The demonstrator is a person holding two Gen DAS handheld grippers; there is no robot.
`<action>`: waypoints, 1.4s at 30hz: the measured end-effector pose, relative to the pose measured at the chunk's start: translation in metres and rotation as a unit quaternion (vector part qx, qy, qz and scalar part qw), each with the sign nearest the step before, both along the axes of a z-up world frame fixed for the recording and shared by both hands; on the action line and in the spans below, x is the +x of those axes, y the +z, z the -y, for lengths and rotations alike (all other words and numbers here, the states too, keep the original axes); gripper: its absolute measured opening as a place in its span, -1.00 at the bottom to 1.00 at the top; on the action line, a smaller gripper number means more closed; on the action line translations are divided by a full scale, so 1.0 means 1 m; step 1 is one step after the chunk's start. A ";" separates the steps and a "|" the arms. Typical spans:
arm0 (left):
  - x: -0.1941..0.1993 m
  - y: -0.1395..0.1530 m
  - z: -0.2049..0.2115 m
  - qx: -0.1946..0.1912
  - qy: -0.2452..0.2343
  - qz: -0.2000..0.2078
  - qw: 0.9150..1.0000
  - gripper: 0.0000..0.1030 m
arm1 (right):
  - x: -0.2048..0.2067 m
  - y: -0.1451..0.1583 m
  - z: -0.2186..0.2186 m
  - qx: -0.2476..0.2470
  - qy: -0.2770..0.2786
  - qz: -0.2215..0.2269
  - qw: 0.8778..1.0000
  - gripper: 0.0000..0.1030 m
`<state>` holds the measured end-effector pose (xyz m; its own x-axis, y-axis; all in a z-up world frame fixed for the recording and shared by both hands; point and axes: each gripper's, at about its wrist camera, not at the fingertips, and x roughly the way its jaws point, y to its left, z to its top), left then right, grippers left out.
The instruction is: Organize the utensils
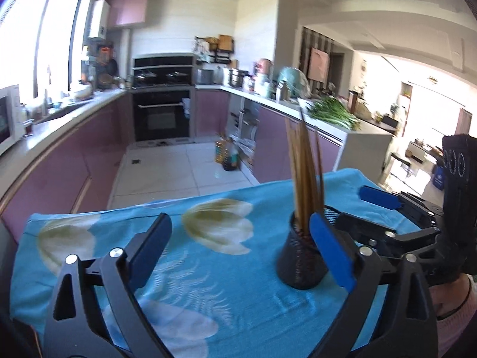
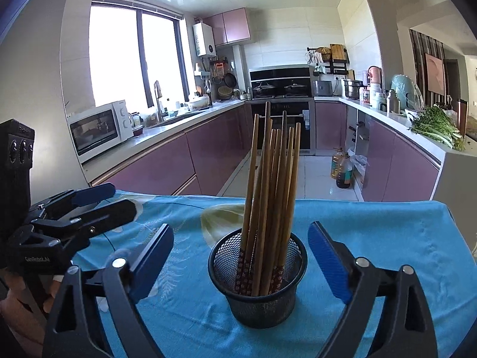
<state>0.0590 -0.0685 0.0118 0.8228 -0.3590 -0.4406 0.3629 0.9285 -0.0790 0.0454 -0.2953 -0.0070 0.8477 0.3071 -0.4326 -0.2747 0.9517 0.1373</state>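
Chopsticks upright in mesh cup, both tongs spread

Chopsticks (image 2: pixel 269 185) stand bundled, leaning slightly, in a black mesh cup (image 2: pixel 258 286) on the tabletop (image 2: pixel 387 238), which carries a blue flowered cloth. Cup sits mid-tabletop, toward the near edge. Right tongs (image 2: pixel 240 264) spread wide, cup between the pads, neither touching. Left tongs (image 1: pixel 238 250) spread, empty, over the cloth just beside the cup. Kitchen counters lie beyond the far edge.
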 end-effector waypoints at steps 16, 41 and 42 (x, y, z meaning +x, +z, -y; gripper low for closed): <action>-0.069 -0.006 -0.063 -0.014 0.123 0.066 0.990 0.89 | -0.043 -0.005 -0.014 -0.012 -0.048 0.081 0.995 0.87; -0.096 -0.012 -0.059 0.010 0.186 0.130 0.974 0.89 | -0.059 -0.011 -0.012 -0.020 -0.085 0.130 0.988 0.87; -0.096 -0.012 -0.059 0.010 0.187 0.131 0.974 0.89 | -0.059 -0.010 -0.012 -0.019 -0.086 0.130 0.988 0.87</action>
